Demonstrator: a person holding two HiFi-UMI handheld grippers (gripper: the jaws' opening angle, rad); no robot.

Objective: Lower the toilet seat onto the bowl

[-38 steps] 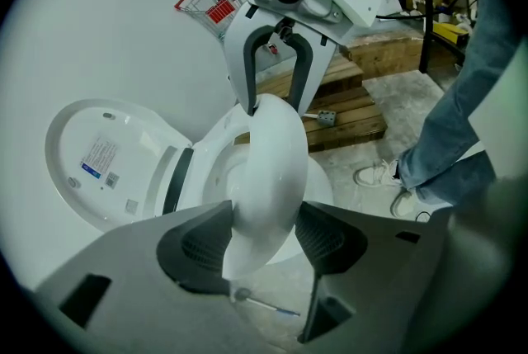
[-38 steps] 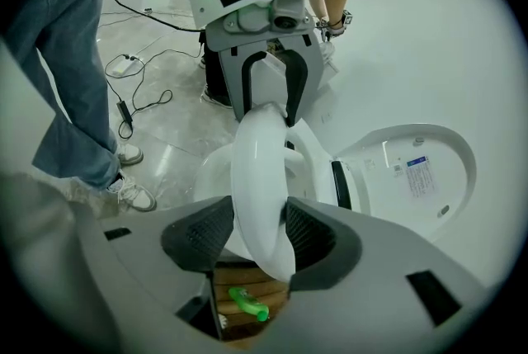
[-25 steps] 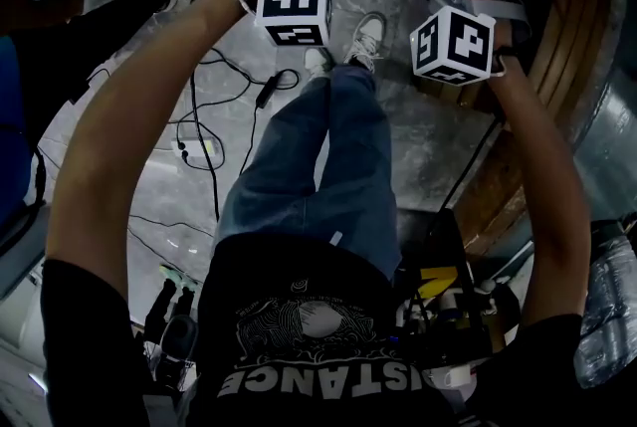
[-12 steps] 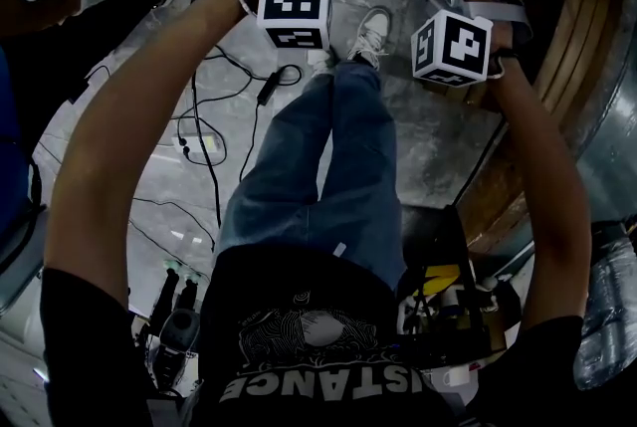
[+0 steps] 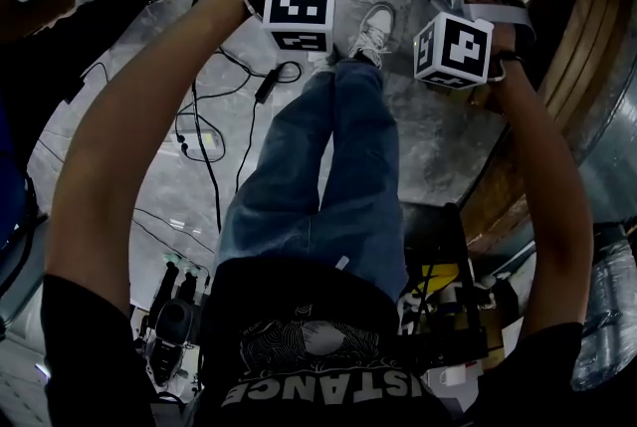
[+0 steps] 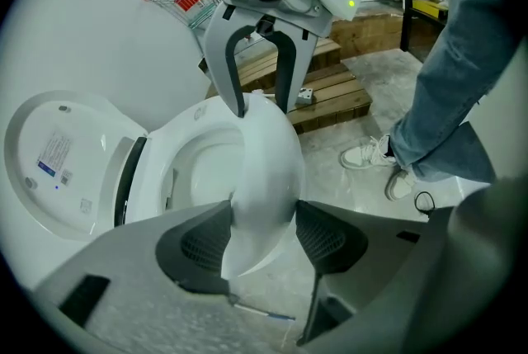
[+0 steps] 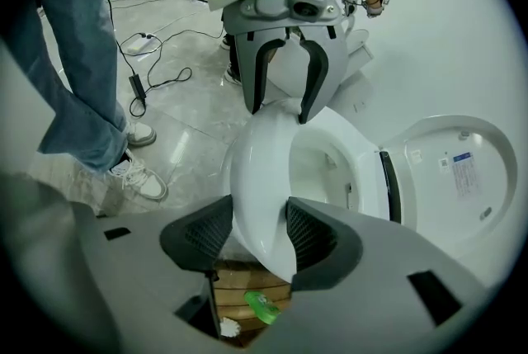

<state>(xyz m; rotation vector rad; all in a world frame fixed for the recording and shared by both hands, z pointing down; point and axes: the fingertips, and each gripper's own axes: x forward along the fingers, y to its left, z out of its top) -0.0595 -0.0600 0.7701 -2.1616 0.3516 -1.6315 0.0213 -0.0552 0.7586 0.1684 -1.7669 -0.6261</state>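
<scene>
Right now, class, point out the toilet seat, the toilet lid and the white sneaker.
toilet seat (image 7: 260, 171): right gripper view, front rim.
toilet lid (image 6: 58, 162): left gripper view, labelled inner face.
white sneaker (image 6: 367, 154): left gripper view, its upper.

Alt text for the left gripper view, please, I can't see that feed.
The left tool is clamped on the near edge of the white toilet seat, and the right tool grips its far edge. The lid stands open at left; a person's jeans and sneakers are at right.
</scene>
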